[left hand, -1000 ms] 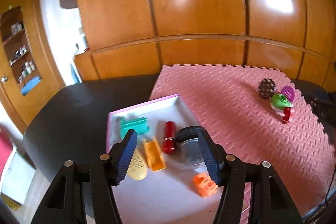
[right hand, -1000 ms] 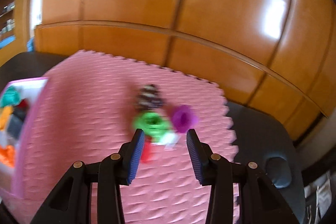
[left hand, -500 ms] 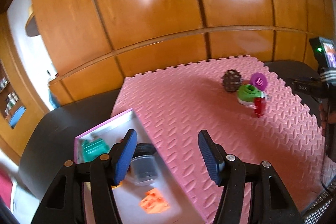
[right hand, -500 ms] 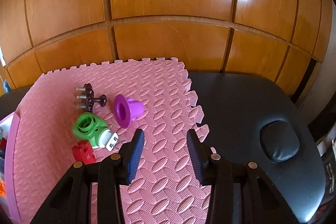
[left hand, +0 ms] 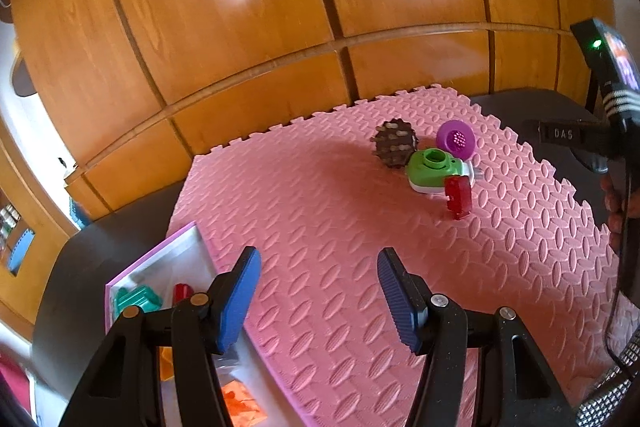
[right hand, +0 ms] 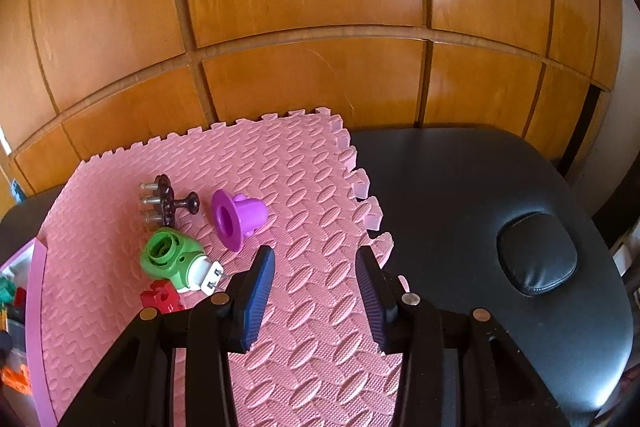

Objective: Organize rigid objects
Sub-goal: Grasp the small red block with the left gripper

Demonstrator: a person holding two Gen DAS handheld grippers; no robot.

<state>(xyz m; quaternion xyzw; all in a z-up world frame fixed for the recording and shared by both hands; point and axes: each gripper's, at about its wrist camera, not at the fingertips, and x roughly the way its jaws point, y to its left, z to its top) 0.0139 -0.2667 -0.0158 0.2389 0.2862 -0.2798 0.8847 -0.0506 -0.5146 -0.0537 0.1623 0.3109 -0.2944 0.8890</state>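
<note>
Four small rigid pieces sit clustered on the pink foam mat (right hand: 304, 187), toward its far right part: a dark brown knob with clear pegs (right hand: 166, 203), a purple funnel-shaped cap (right hand: 236, 217) just beside it, a green plug-in device (right hand: 174, 257) with white prongs in front of them, and a red block (right hand: 160, 301) touching the green one's near side. Off at the mat's left edge stands the pink-rimmed tray (left hand: 160, 255), already holding a teal piece (left hand: 138, 299), something red (left hand: 182, 293) and an orange piece (left hand: 242, 401).

Over the mat's near part, the left gripper (left hand: 318, 293) hangs tilted downward, jaws spread wide with nothing between them, the tray partly behind its left finger and the cluster well ahead to the right. The right gripper (right hand: 314, 293) hovers low near the mat's right border, jaws likewise wide and empty; its left finger is near the green device's prongs, the cluster lying just off to its left.

Under the mat is a black padded counter (right hand: 480, 187) with an oval cushion (right hand: 538, 257) set into it. Behind runs glossy wooden panelling (right hand: 320, 7).
</note>
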